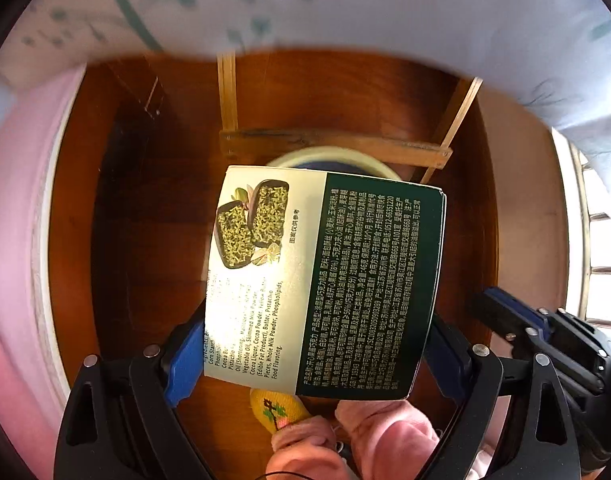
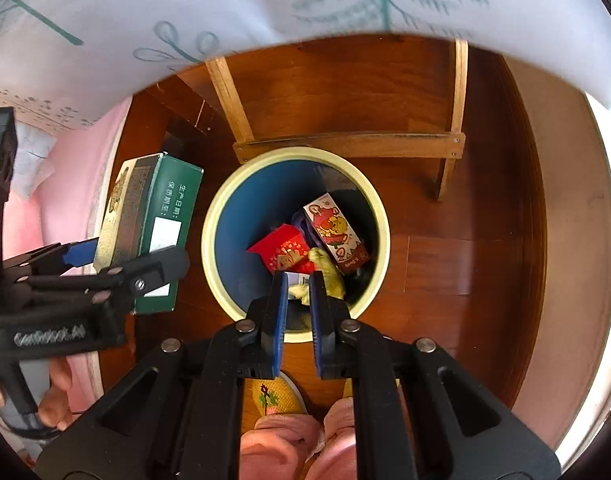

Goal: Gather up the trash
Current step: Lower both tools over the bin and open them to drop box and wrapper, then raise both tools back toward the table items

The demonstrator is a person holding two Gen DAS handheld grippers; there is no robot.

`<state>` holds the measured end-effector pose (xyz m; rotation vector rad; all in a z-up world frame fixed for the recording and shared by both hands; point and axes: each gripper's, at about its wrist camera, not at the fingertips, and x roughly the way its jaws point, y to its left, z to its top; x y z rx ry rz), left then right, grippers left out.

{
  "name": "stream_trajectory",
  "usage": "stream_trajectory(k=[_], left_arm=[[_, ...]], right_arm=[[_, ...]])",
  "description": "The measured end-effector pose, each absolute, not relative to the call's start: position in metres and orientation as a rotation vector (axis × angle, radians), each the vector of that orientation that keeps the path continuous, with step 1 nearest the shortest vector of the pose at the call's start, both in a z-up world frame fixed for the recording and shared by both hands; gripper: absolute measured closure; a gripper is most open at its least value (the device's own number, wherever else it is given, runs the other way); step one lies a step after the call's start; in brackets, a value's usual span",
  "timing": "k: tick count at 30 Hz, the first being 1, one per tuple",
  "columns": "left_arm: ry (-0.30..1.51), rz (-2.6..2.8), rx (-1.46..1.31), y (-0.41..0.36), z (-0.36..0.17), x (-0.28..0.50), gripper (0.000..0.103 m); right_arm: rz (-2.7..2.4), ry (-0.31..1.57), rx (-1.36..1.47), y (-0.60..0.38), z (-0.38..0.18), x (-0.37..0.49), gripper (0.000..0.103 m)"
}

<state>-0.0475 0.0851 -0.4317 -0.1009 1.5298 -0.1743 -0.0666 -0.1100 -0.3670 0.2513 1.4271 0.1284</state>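
Observation:
My left gripper is shut on a green and white food box, held above the wooden floor. The box hides most of the round bin below it. In the right wrist view the same box and left gripper sit left of the bin, which has a cream rim and blue inside. The bin holds a red carton, a cartoon-print box and yellowish scraps. My right gripper hangs over the bin's near rim, its jaws nearly together and empty.
A wooden stool frame stands just behind the bin. A patterned white sheet hangs over the far side. Pink bedding lies at left. The person's pink trousers and yellow slipper are below the grippers.

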Motion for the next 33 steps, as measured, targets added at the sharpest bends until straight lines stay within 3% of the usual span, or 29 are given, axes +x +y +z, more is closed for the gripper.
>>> stream_trajectory(k=[18,25,33], left_arm=[[1.518,-0.134,0.005,0.07,-0.45,-0.047,0.006],[1.505,-0.117,-0.024,0.079,-0.4,-0.05,0.006],[1.435,-0.118,-0.053,0.093,-0.283,-0.054,0.006]], right_arm=[[0.113,1.419,0.298,-0.121,-0.384,-0.069,0.094],[0.112,1.411,0.295,-0.12,-0.359,-0.068,0.094],[0.122,1.357,0.288,-0.109,-0.27,-0.063,0.094]])
